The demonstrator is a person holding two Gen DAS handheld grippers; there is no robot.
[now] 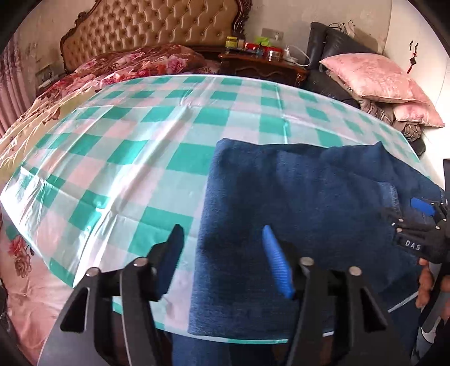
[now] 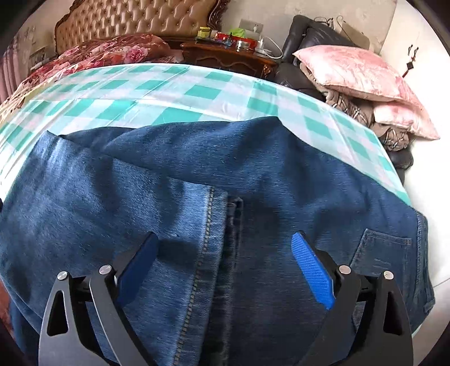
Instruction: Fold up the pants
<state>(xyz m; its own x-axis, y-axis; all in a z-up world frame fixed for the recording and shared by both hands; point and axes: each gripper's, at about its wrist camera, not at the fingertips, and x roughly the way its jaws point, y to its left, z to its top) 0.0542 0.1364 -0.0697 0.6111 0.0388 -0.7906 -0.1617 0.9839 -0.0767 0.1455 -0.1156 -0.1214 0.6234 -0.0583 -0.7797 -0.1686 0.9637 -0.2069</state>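
With both sets of jaws apart and empty, we hover our left gripper (image 1: 222, 261) and right gripper (image 2: 225, 270) above the jeans (image 2: 197, 183), lying folded on the checked counter (image 1: 126, 140), seemingly for another fold.

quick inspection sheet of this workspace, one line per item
surface: table under a green and white checked cloth, creased.
job's things: blue jeans folded over, lying at the table's near right, one edge over the rim.
clutter: nothing seen on the cloth.
grippers: left tongs open at the jeans' left edge; right tongs open over the leg seam, holding nothing.
cables: white cable on the nightstand.
surroundings: tufted headboard, floral bedding, pink pillows on a dark chair.
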